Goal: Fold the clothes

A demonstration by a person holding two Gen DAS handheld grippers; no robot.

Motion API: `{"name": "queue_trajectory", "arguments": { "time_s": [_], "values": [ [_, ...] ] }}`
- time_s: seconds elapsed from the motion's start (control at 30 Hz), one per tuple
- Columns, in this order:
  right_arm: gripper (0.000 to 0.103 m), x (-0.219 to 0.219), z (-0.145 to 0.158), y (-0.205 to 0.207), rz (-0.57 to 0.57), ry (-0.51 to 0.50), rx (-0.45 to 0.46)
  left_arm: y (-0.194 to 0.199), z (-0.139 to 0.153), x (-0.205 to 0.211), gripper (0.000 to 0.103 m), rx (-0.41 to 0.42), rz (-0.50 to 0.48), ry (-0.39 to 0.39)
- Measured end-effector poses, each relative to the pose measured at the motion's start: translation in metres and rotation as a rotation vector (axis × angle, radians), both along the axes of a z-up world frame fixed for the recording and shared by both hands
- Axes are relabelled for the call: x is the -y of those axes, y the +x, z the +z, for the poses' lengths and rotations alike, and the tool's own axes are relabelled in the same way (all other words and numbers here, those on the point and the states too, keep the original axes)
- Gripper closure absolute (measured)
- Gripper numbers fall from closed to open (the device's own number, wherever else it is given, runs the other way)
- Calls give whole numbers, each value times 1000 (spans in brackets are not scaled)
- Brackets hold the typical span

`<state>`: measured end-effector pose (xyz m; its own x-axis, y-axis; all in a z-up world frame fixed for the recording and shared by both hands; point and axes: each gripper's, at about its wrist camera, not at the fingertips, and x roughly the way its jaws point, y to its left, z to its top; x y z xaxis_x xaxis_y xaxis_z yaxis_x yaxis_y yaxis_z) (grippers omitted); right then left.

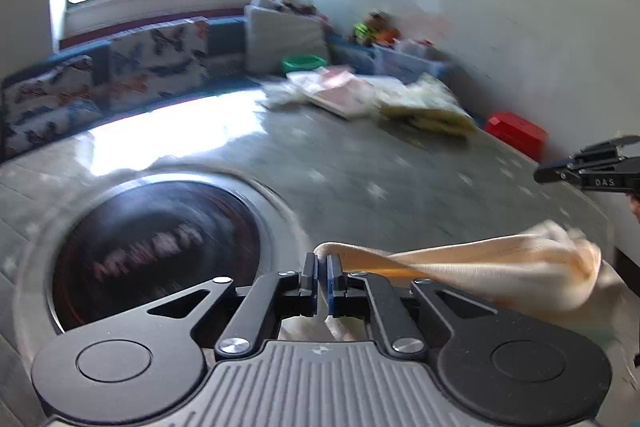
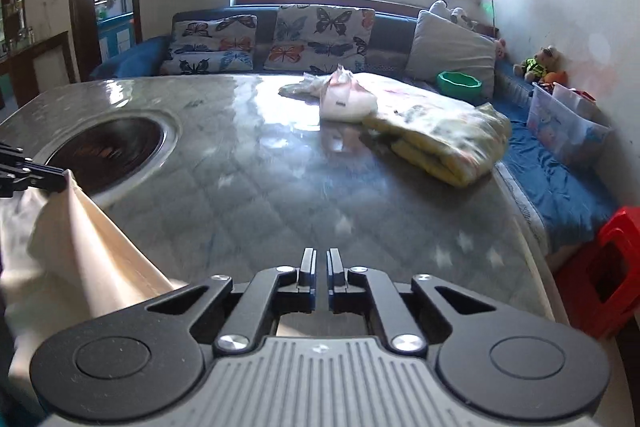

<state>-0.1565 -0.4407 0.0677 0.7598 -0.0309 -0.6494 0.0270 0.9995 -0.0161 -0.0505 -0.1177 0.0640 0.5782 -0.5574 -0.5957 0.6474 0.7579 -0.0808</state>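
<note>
Cream cloth (image 1: 500, 267), soft, draped in folds over glossy marble-patterned table (image 2: 280, 187).

The grey table (image 2: 280, 187) carries a round dark inset burner (image 2: 108, 151) at its left. Behind the table stand butterfly cushions (image 2: 316, 35). Right of the table stand a green bowl (image 2: 460, 83), a clear storage box (image 2: 560, 123) and a red stool (image 2: 612, 267).

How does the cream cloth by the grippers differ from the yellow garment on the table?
The cream cloth is plain; the yellow garment is patterned. The cream cloth hangs bunched, pinched in the left gripper; the yellow garment lies folded on the table, untouched. Both are soft fabric.
</note>
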Motion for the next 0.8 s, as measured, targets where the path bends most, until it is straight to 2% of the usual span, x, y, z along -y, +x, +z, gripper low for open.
{"name": "queue_trajectory", "arguments": {
  "time_s": [0.1, 0.17, 0.27, 0.37, 0.53, 0.73, 0.8],
  "values": [
    [93, -4, 7, 11, 56, 87, 1, 16, 5, 0, 98, 17, 21, -6],
    [65, -15, 10, 3, 111, 81, 7, 23, 4, 0, 98, 38, 25, 6],
    [64, -34, 10, -16, 200, 45, -6, 39, -5, -3, 98, 14, 44, 10],
    [63, -51, 2, -32, 271, 33, -68, 48, -11, -8, 98, 4, 68, 21],
    [61, -83, -9, -52, 435, -59, -137, 59, -18, -17, 98, -6, 105, 33],
    [62, -118, -28, -34, 581, -169, -147, 63, -18, -34, 98, -1, 141, 46],
    [70, -130, -35, -25, 629, -237, -159, 65, -18, -42, 98, 1, 156, 53]
  ]
}}
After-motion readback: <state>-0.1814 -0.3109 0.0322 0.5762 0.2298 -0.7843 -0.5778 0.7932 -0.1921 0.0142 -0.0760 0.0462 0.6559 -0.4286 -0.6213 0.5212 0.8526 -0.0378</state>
